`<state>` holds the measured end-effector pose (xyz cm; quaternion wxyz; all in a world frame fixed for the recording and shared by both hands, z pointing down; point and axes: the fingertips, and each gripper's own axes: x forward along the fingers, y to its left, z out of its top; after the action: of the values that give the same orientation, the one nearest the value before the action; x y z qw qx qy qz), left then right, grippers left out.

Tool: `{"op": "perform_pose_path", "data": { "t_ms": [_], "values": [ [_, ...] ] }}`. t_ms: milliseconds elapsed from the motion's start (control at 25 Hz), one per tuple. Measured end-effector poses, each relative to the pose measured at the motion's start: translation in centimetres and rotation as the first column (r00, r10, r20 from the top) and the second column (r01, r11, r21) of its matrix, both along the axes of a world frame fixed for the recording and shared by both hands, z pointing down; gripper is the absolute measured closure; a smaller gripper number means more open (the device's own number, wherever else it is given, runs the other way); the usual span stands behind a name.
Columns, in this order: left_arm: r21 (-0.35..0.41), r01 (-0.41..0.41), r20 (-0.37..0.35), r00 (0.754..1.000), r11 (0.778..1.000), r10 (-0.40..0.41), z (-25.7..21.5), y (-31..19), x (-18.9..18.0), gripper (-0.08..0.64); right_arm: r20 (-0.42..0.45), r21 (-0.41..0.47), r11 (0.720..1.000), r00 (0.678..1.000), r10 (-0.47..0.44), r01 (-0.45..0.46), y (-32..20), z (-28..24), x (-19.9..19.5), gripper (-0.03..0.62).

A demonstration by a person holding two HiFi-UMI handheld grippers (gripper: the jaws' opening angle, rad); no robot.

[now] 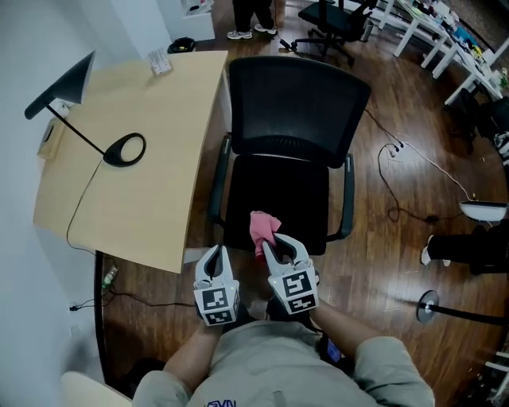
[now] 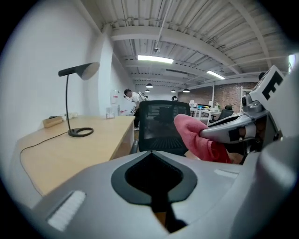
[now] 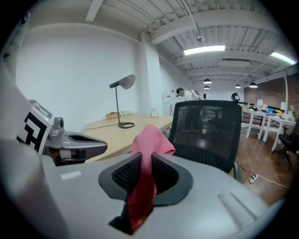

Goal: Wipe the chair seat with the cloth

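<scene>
A black office chair stands in front of me, its seat [image 1: 278, 199] below the mesh backrest [image 1: 296, 103]. A pink cloth [image 1: 264, 229] hangs over the seat's near edge, pinched between the jaws of my right gripper [image 1: 268, 245]. In the right gripper view the cloth [image 3: 150, 140] sticks up out of the right gripper [image 3: 147, 158] and trails down between its pads. My left gripper [image 1: 215, 256] is just left of the right one, off the seat's near left corner; the left gripper [image 2: 152, 155] has its jaws together with nothing in them. The left gripper view shows the cloth [image 2: 198, 137] to its right.
A light wooden desk [image 1: 159, 119] with a black lamp base [image 1: 125, 149] stands left of the chair. Cables and a power strip [image 1: 395, 149] lie on the wood floor to the right. Another chair [image 1: 338, 20], white tables [image 1: 433, 32] and a standing person are farther back.
</scene>
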<state>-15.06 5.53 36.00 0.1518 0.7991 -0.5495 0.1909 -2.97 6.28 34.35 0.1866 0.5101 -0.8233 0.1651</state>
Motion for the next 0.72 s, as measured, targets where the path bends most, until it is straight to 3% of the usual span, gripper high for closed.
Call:
{"op": "perform_pose_path", "data": {
  "t_ms": [320, 560, 720],
  "values": [
    [0.031, 0.186, -0.023, 0.982, 0.982, -0.186, -2.4, 1.2, -14.5, 0.555, 0.024, 0.032, 0.971, 0.971, -0.239, 0.238, -1.0, -2.1, -16.6, 0.529],
    [0.056, 0.318, -0.019, 0.948, 0.946, -0.318, -3.1, 0.8, -25.5, 0.555, 0.016, 0.022, 0.956, 0.956, -0.293, 0.293, -2.8, -1.8, -26.1, 0.529],
    [0.065, 0.373, -0.023, 0.928, 0.925, -0.373, -3.2, 0.9, -30.8, 0.555, 0.015, -0.023, 0.946, 0.946, -0.323, 0.323, -3.6, 0.4, -30.8, 0.528]
  ]
}}
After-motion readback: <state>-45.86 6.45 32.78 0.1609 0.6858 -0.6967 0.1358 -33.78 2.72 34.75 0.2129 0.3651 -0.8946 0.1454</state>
